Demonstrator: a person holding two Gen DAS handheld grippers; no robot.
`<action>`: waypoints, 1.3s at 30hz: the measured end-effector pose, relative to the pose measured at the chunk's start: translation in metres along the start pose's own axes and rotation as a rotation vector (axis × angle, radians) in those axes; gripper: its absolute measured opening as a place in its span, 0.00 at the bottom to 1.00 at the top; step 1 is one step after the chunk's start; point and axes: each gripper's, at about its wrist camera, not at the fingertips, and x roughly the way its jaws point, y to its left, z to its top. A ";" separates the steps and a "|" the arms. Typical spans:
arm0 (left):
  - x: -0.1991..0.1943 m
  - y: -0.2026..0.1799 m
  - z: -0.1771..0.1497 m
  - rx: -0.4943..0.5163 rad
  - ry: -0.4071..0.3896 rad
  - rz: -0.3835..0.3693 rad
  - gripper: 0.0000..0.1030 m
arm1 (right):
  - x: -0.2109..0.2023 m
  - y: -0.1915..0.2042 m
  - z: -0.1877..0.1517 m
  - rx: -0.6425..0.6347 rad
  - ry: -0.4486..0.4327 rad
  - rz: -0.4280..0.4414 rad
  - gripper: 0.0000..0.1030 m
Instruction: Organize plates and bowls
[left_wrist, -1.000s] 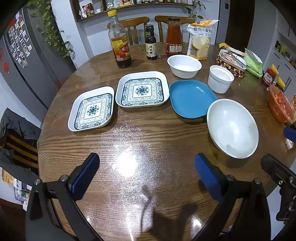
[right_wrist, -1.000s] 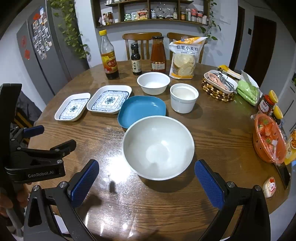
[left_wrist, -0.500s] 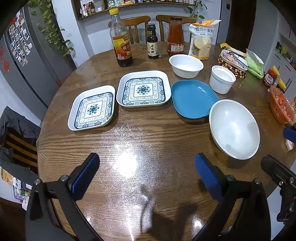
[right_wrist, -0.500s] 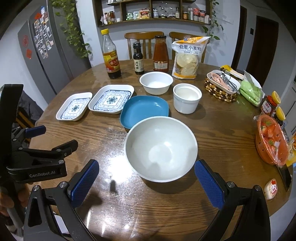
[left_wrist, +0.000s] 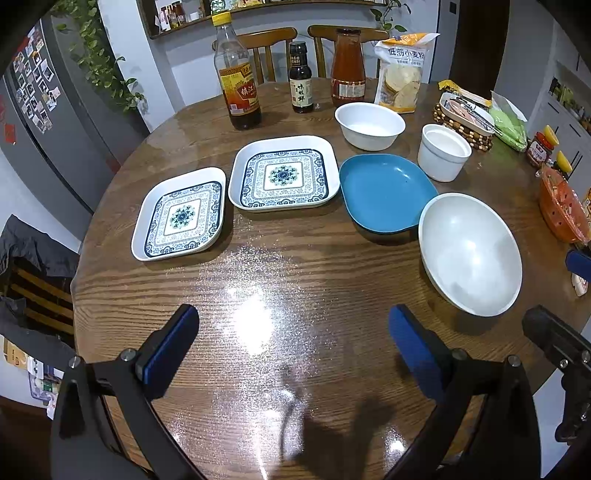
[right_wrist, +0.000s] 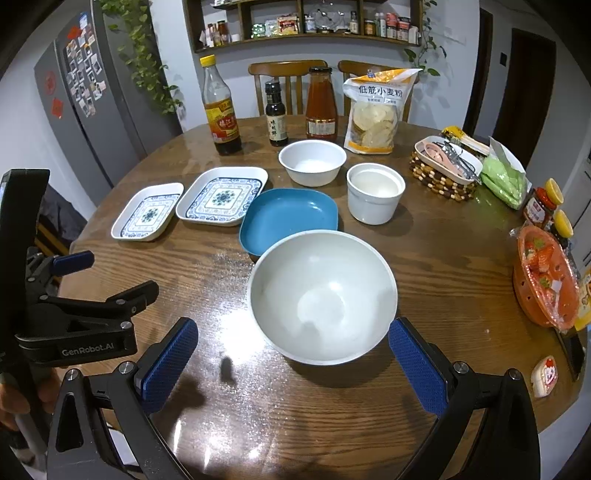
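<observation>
On the round wooden table (left_wrist: 295, 280) lie a small patterned square plate (left_wrist: 181, 214), a larger patterned square plate (left_wrist: 283, 172), a blue plate (left_wrist: 384, 192), a small white bowl (left_wrist: 369, 124), a white cup-shaped bowl (left_wrist: 443, 151) and a large white bowl (left_wrist: 469, 251). My left gripper (left_wrist: 293, 343) is open and empty above the bare table front. My right gripper (right_wrist: 293, 354) is open, with the large white bowl (right_wrist: 321, 295) just ahead between its fingers, not touched. The left gripper also shows in the right wrist view (right_wrist: 103, 280).
Three sauce bottles (left_wrist: 301, 77) and a flour bag (left_wrist: 402, 72) stand at the back. A woven basket with a tray (left_wrist: 465, 118), green bag, jars and an orange strainer (left_wrist: 561, 206) crowd the right edge. Chairs stand behind the table; a fridge (left_wrist: 48, 122) stands left.
Both grippers have crept slightly forward toward the dishes. Both stay open. No dish has moved.
</observation>
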 end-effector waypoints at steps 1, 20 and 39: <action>0.000 0.000 0.000 0.000 -0.001 0.000 1.00 | 0.000 0.000 0.000 -0.001 -0.002 0.001 1.00; 0.007 0.001 0.007 0.003 0.008 -0.002 1.00 | 0.009 -0.003 0.010 0.005 -0.006 0.027 1.00; 0.045 0.149 0.010 -0.329 0.006 0.068 1.00 | 0.081 0.098 0.077 -0.004 0.066 0.474 1.00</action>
